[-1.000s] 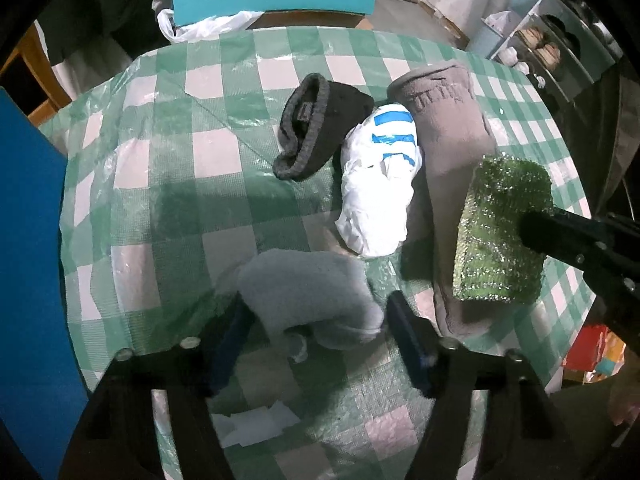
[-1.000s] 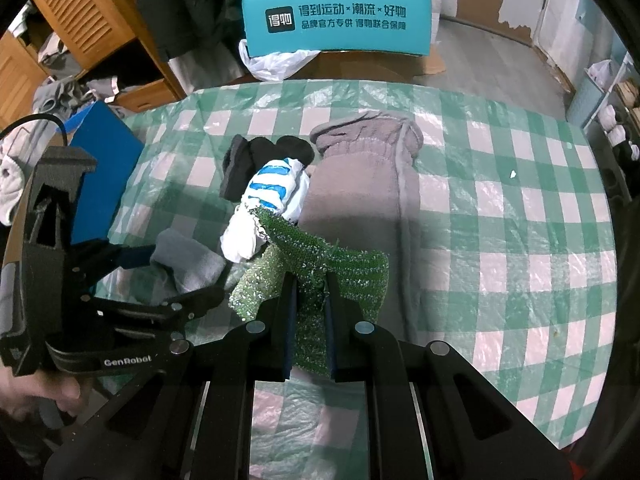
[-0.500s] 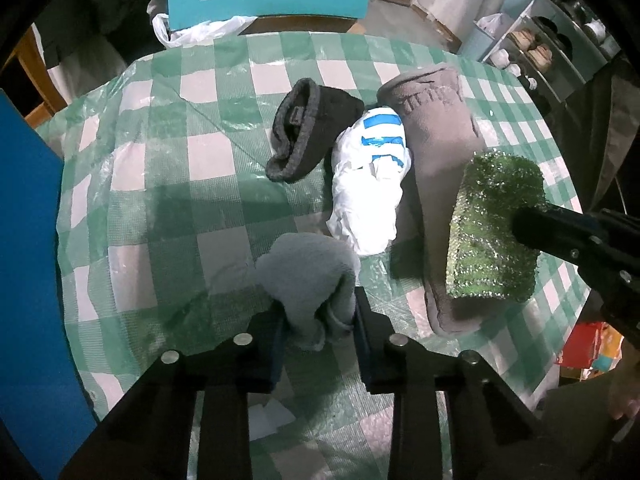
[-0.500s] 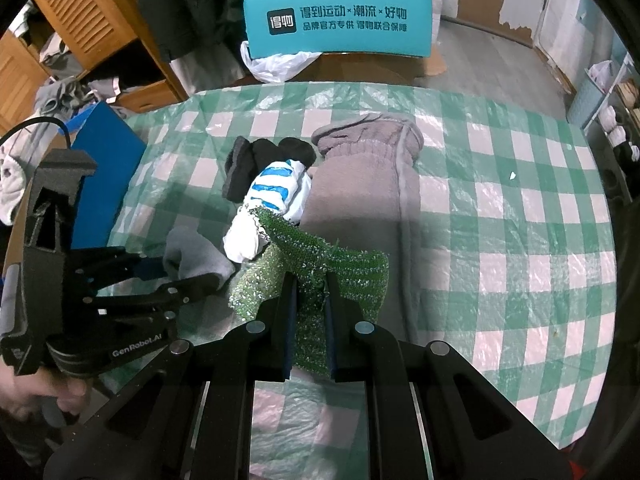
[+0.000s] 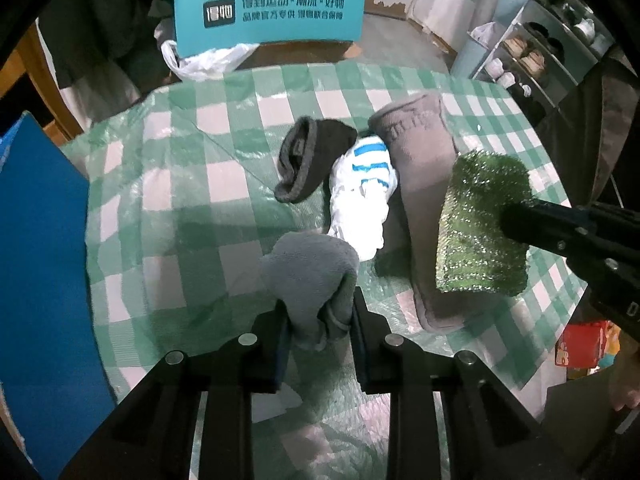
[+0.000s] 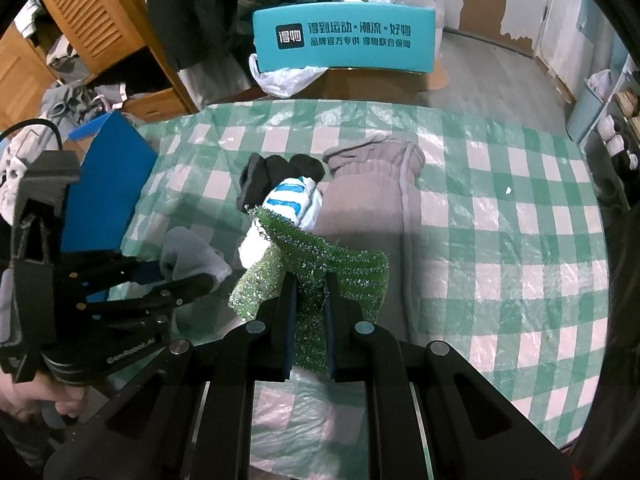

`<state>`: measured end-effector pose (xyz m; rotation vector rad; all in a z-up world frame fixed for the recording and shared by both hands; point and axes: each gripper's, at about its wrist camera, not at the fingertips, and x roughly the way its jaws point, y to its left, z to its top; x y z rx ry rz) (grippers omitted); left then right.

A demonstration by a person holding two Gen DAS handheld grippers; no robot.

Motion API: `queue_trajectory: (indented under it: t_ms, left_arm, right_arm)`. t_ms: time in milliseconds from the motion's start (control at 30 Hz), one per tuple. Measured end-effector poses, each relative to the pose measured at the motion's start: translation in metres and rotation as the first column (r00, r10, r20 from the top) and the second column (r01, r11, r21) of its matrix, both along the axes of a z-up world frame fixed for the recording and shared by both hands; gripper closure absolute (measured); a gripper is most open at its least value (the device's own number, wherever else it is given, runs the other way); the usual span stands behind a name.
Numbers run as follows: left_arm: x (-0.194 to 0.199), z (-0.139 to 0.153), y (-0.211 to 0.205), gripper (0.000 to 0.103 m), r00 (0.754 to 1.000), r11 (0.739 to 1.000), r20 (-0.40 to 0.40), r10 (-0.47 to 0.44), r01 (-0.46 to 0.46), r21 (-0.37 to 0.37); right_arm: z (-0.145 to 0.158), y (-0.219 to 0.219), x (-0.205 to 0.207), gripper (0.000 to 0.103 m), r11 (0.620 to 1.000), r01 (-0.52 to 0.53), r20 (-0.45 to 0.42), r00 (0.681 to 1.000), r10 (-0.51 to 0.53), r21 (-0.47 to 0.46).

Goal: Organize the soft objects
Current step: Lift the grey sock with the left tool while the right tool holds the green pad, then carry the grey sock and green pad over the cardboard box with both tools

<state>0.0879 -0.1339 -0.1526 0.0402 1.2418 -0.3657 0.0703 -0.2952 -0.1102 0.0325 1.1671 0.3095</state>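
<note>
My left gripper is shut on a light grey fleece cloth, lifted off the green checked table; the cloth also shows in the right wrist view. My right gripper is shut on a sparkly green cloth, held above the folded taupe trousers; the green cloth also shows in the left wrist view. A white sock with blue stripes and a dark grey knitted hat lie beside the trousers.
A blue box stands at the table's left edge. A teal chair back with a white plastic bag is behind the table. A shoe rack stands at far right. A wooden cabinet is at left.
My left gripper closed on the grey fleece cloth and lifted it off the table. My right gripper kept holding the green cloth, almost still.
</note>
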Motion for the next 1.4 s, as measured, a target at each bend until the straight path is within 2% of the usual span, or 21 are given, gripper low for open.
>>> queue_trajectory:
  t_ms: [733, 1400]
  left_arm:
    - [-0.027, 0.073, 0.032, 0.077, 0.988, 0.999, 0.146, 0.043, -0.037, -0.039]
    - [-0.046, 0.098, 0.096, 0.077, 0.973, 0.988, 0.179, 0.144, -0.132, -0.078]
  right_arm:
    - [0.044, 0.031, -0.008, 0.093, 0.999, -0.043, 0.084, 0.995, 0.043, 0.002]
    - [0.083, 0.092, -0.015, 0.093, 0.99, -0.142, 0.144, 0.98, 0.139, 0.008]
